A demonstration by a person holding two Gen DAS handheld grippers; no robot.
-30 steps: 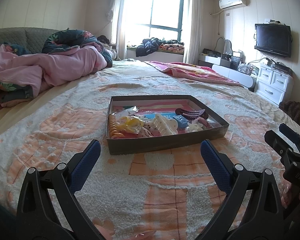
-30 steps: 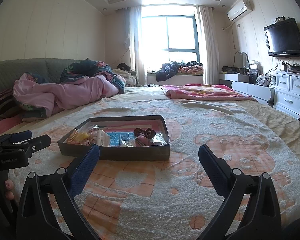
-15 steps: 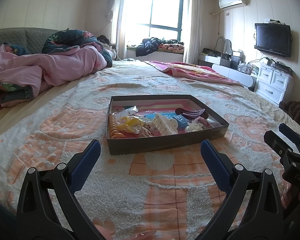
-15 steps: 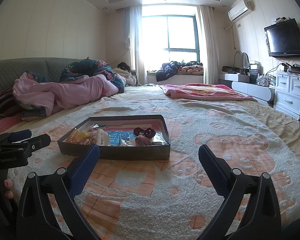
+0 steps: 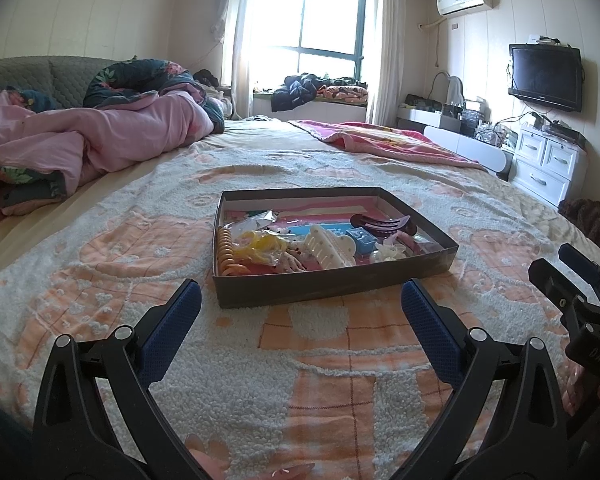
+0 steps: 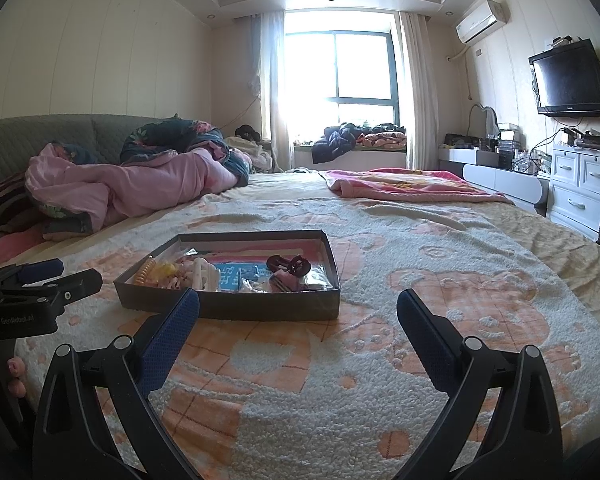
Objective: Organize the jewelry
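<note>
While both tools hover low over the bed (image 5: 300, 380) | left gripper (image 5: 300, 312) fingers spread wide, holding nothing | right gripper (image 6: 298, 316) fingers likewise wide apart, empty | cardboard tray (image 5: 332, 286) at 12 o'clock of left gripper, 11 o'clock of right | inside: white claw clip (image 5: 328, 246), dark claw clip (image 6: 289, 265), orange coil tie (image 5: 226, 252).

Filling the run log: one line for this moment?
left gripper: open, empty | right gripper: open, empty | box: on bed, clips inside, untouched
</note>
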